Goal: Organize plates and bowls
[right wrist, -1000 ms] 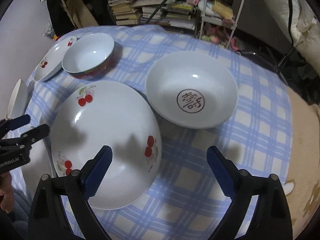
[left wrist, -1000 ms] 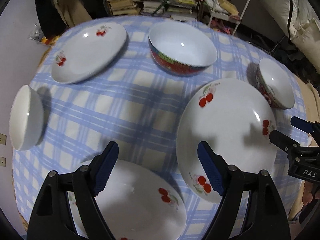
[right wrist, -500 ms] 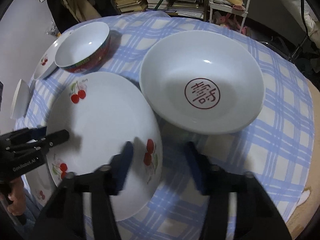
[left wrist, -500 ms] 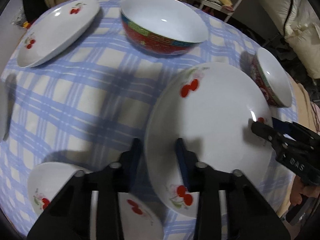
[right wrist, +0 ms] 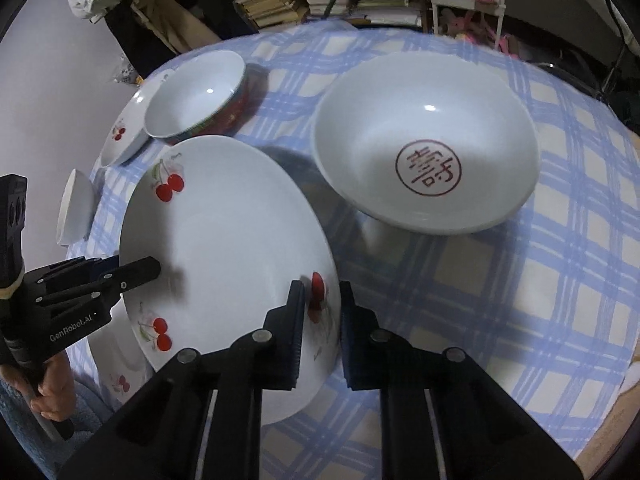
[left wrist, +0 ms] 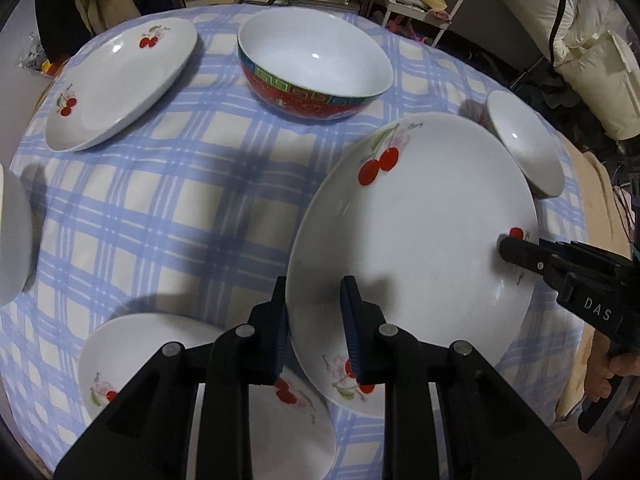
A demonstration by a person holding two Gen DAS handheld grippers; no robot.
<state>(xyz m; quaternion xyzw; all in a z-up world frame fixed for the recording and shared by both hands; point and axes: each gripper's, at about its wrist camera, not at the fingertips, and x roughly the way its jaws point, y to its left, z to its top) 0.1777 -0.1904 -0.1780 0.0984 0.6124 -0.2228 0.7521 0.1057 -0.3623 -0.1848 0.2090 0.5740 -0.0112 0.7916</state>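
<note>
A large white cherry plate [left wrist: 420, 248] [right wrist: 224, 248] is held at opposite rims by both grippers, tilted and raised off the checked cloth. My left gripper [left wrist: 314, 324] is shut on its near-left rim; it also shows in the right wrist view [right wrist: 132, 270]. My right gripper [right wrist: 320, 332] is shut on the rim by a cherry; it also shows in the left wrist view [left wrist: 510, 250]. Another cherry plate [left wrist: 200, 384] lies below my left gripper. A third cherry plate [left wrist: 120, 84] lies far left.
A red-sided bowl [left wrist: 314, 64] [right wrist: 196, 96] stands at the back. A wide white bowl with a red seal mark [right wrist: 428, 144] stands right of the held plate. A small bowl [left wrist: 524, 144] and another small bowl [right wrist: 74, 212] sit near the table edges. Shelves of books stand behind.
Both grippers went from wide open to shut on opposite rims of the large cherry plate, and the plate has come up off the cloth, tilted.
</note>
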